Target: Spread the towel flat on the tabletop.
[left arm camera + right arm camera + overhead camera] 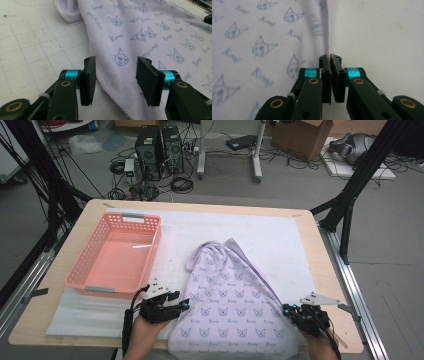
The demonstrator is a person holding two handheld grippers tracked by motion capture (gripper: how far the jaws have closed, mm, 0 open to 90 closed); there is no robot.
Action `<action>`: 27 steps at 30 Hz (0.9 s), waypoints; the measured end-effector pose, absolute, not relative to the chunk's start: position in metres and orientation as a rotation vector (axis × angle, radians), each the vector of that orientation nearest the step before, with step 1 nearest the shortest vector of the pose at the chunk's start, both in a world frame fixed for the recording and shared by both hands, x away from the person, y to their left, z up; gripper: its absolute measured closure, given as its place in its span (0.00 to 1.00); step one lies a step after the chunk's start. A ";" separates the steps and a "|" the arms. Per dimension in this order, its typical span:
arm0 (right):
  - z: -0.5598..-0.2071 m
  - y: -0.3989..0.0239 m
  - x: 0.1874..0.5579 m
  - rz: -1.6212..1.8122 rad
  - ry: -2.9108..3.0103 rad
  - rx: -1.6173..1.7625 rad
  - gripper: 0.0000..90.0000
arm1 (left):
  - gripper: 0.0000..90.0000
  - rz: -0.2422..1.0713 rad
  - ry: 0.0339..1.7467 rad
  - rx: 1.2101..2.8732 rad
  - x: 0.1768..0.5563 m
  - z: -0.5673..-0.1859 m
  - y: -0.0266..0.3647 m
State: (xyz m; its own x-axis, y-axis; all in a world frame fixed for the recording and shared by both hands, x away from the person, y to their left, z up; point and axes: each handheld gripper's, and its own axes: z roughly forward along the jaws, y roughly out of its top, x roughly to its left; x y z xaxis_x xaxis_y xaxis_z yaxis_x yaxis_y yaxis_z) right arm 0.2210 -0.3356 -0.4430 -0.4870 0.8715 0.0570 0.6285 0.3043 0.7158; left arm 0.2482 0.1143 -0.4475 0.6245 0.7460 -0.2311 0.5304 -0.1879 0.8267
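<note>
We keep the right claw pinching the towel hem, then close the spread left claw on the opposite edge near the counter's front.

Towel: one, lilac, cat print
Basket: one, pink
Mat: one, white
Grippers: two, left, right

A pale lilac towel lies on the table, printed all over with small blue outline drawings of a cat-like face with pointed ears. Between the faces, a short word in slanted blue script repeats across the cloth. It begins with a capital K and may read "Kuromi", though the letters are too small and blurred to be sure. No other writing, label or number can be read anywhere.
</note>
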 end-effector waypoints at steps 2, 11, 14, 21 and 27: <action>-0.442 -0.344 0.209 0.974 2.233 1.358 0.97 | 0.56 0.274 1.018 1.858 0.247 -0.448 0.115; -0.432 -0.359 0.189 1.047 2.206 1.386 0.76 | 0.56 0.266 1.009 1.850 0.248 -0.448 0.115; -0.429 -0.355 0.196 1.074 2.178 1.355 0.75 | 0.56 0.268 1.007 1.849 0.249 -0.448 0.116; -0.428 -0.341 0.221 1.078 2.194 1.280 0.74 | 0.56 0.267 0.977 1.832 0.261 -0.442 0.113; -0.429 -0.327 0.257 1.071 2.234 1.203 0.70 | 0.55 0.252 0.962 1.828 0.278 -0.441 0.110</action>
State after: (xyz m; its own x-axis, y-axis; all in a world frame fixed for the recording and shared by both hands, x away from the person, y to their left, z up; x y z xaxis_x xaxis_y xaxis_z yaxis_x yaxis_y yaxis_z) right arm 0.2572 -0.3269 -0.4291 -0.5582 0.8295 0.0205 0.5353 0.3411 0.7727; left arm 0.2783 0.1100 -0.4412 0.6598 0.7103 -0.2452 0.4989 -0.1701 0.8498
